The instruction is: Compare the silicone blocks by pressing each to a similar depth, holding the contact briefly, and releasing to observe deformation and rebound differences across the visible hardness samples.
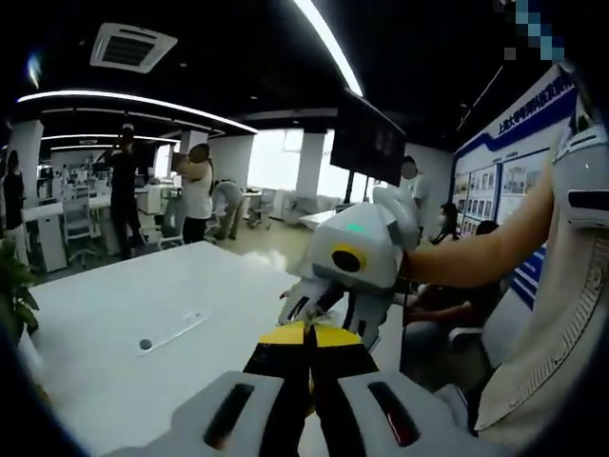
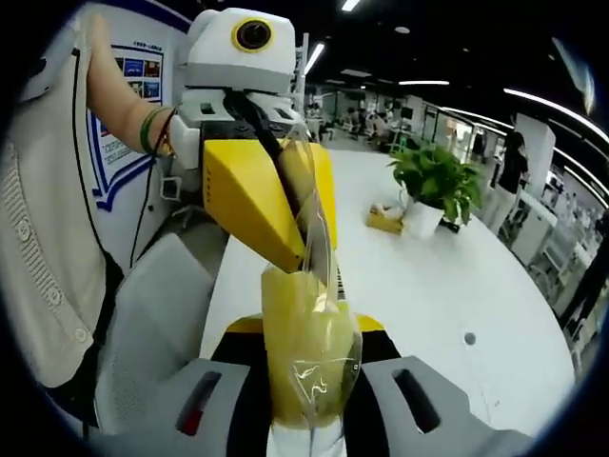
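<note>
The right gripper [image 2: 309,328] is clenched on a yellow silicone block [image 2: 306,347] wrapped in clear film [image 2: 322,371]; the block stands up between its jaws, low in the right gripper view, held above the white table [image 2: 447,286]. The left gripper [image 2: 306,257] comes in from above there, its yellow jaws closed on the top of the film (whether they pinch the block itself or only the wrap is hard to tell).

In the left gripper view, the left gripper [image 1: 306,333] shows its yellow tips pressed together, and the block is hidden behind them. The right gripper [image 1: 328,309] faces the camera there, a person's forearm [image 1: 476,257] reaching to it from the right; its jaw tips are small and partly covered.

The right gripper view adds a potted plant [image 2: 436,186] and a small yellow box [image 2: 385,219] on the table. The left gripper view shows the table's bare end [image 1: 124,324] with a round hole [image 1: 145,345], and people standing far off by desks, blurred.
</note>
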The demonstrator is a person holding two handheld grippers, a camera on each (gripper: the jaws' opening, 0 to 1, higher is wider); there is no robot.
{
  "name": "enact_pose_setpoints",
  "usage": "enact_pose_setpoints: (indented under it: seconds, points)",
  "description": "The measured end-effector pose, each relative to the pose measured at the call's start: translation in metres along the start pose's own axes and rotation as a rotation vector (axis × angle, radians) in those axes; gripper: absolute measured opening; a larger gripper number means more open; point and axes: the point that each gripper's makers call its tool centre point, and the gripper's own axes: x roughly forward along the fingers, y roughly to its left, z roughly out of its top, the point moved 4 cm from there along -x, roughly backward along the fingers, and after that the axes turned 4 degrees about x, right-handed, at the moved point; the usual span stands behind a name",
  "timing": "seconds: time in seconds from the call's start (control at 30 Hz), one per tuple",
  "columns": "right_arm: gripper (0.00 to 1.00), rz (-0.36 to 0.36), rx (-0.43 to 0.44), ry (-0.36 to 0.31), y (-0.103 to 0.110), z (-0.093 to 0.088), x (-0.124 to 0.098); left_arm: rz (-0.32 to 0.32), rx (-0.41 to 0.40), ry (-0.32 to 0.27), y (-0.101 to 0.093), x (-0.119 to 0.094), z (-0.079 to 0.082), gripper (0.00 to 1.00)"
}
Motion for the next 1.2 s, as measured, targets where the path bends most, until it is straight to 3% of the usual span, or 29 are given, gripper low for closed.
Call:
enact_pose_setpoints:
  seconds: [1.2]
  points:
    - [0.13,0.012,0.016,0.043,0.0092,-0.0039,-0.0023,-0.004,0.030,0.018,-0.0077,-0.0014,-0.0014,0.00]
